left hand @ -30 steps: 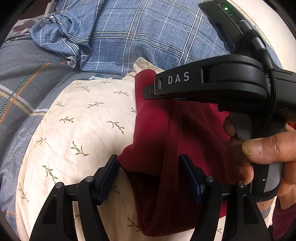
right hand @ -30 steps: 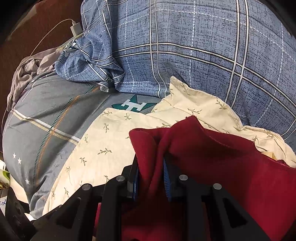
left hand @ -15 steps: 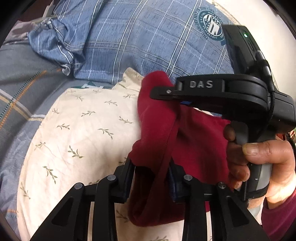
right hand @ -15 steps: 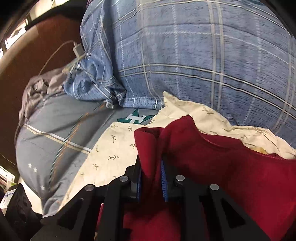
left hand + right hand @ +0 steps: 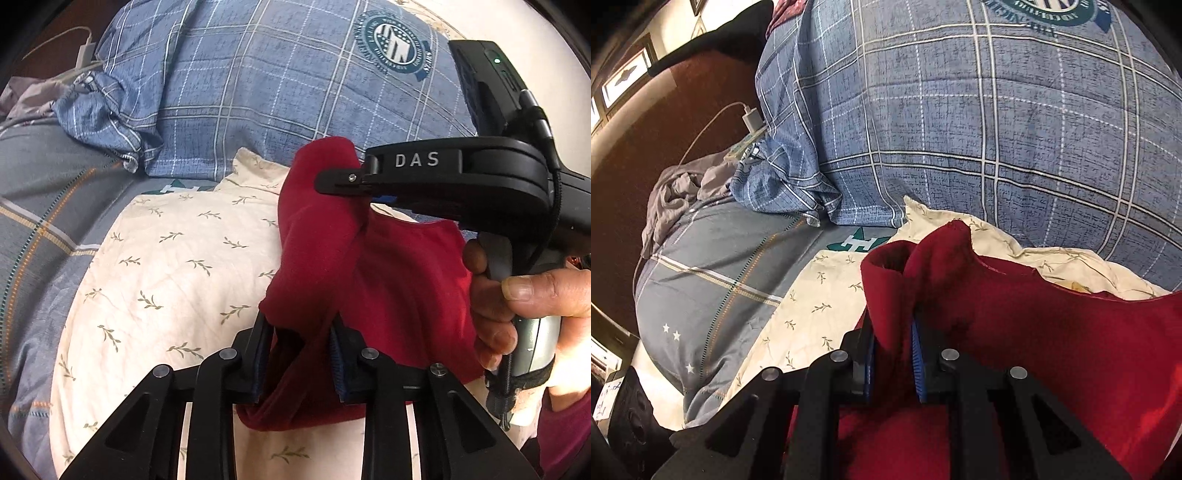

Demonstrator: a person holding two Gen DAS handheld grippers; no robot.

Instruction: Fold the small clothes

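Note:
A dark red small garment [image 5: 388,288] hangs bunched above a cream pillow with a leaf print [image 5: 166,258]. My left gripper [image 5: 299,354] has a lower corner fold of it between its blue pads; the jaws are closing and the cloth fills the gap. My right gripper [image 5: 325,182], held by a hand [image 5: 524,291], pinches the garment's upper corner from the right. In the right wrist view the right gripper [image 5: 892,350] is shut on a rolled edge of the red garment [image 5: 1052,350], which spreads to the right over the pillow [image 5: 812,306].
A blue plaid duvet [image 5: 258,92] is heaped behind the pillow. Grey striped bedding [image 5: 37,192] lies to the left. A white charger with its cable [image 5: 751,120] and crumpled grey cloth [image 5: 676,192] sit at the far left by a dark brown headboard.
My left jaws went from wide open around the red cloth to closed on it. Both grippers rose, and the garment lifted off the pillow with them.

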